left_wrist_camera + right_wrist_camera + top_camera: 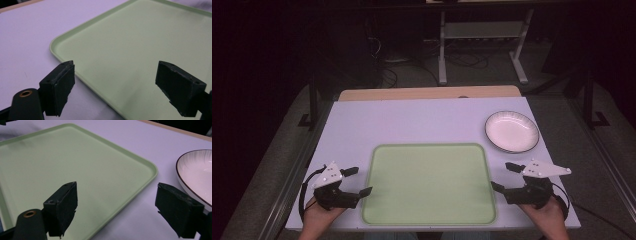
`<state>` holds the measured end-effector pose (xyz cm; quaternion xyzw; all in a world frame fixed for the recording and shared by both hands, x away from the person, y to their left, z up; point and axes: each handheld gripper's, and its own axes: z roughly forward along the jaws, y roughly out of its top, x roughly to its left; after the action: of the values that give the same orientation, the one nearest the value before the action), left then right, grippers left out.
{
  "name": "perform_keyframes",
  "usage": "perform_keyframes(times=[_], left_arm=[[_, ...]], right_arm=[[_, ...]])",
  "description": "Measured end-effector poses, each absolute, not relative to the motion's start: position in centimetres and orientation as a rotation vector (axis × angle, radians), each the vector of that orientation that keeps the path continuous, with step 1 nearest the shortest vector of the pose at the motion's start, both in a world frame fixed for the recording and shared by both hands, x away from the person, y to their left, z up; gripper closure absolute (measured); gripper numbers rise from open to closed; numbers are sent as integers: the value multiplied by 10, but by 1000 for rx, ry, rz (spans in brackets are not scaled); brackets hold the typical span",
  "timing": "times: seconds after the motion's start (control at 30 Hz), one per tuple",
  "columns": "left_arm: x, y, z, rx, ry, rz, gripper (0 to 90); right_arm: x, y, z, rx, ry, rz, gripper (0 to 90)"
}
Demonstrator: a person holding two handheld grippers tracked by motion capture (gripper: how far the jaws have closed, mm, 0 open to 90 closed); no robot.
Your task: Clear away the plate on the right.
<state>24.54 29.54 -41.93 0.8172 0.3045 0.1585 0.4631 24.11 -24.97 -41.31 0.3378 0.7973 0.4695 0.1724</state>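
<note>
Left hand-held gripper (359,181) and right hand-held gripper (501,176) are hovering with jaws spread wide and holding nothing, flanking the green tray (429,184), which is lying flat at the middle of the table's (412,122) near edge. Risk, as judged: the tray's rim is low and thin, so a jaw closing too high is likely to slip off, and the right jaw is sitting near the white plate (512,131) by the right edge and could knock it. Count: one tray, one plate, two grippers.
</note>
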Motion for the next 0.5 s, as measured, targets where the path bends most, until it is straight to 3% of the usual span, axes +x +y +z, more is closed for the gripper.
perform_keyframes(times=[0.5], left_arm=[[246,296,-419,2013,746,395,156]], right_arm=[[237,-257,-409,954,2271,1326,174]])
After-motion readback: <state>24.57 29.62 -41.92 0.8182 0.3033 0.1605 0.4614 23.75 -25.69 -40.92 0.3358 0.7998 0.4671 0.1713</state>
